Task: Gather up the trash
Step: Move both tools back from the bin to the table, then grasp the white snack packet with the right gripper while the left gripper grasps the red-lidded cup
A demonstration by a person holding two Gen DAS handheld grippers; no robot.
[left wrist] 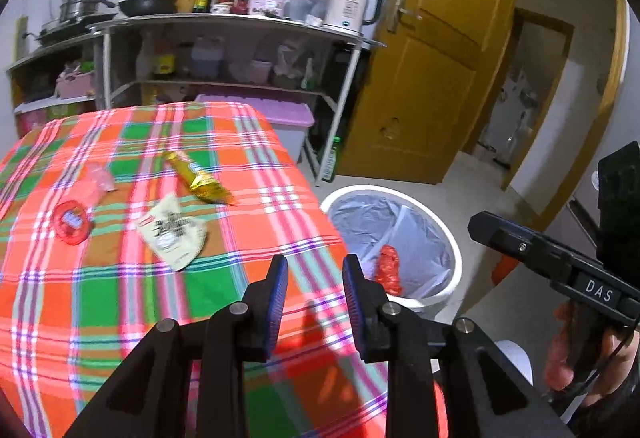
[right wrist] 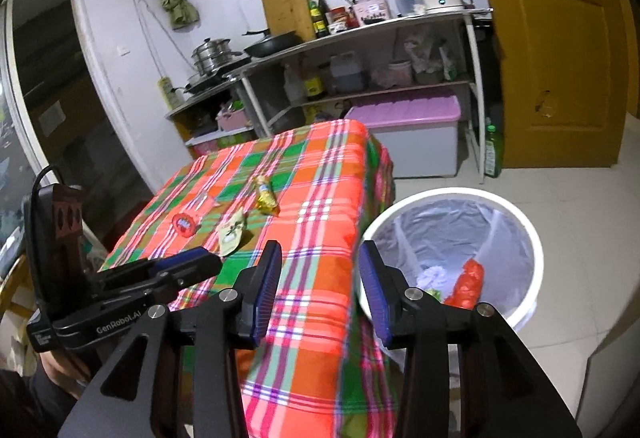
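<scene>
On the plaid tablecloth (left wrist: 120, 298) lie a gold wrapper (left wrist: 200, 177), a white packet (left wrist: 172, 234), a round red lid-like wrapper (left wrist: 72, 222) and a pale pink clear wrapper (left wrist: 100, 177). They also show in the right wrist view: gold wrapper (right wrist: 266, 193), white packet (right wrist: 232, 234), red wrapper (right wrist: 185, 224). A white trash bin (left wrist: 452, 250) with a clear liner stands beside the table and holds a red wrapper (left wrist: 389, 270); in the right view the bin (right wrist: 536, 250) holds red (right wrist: 468, 282) and white trash. My left gripper (left wrist: 315, 278) is open and empty above the table's right edge. My right gripper (right wrist: 318, 270) is open and empty between table and bin.
A metal shelf rack (left wrist: 240, 29) with pots, bottles and a kettle (left wrist: 352, 5) stands behind the table. A purple-lidded storage box (right wrist: 412, 117) sits under it. A brown door (left wrist: 440, 57) is at the right. A green bottle (right wrist: 493, 149) stands on the tiled floor.
</scene>
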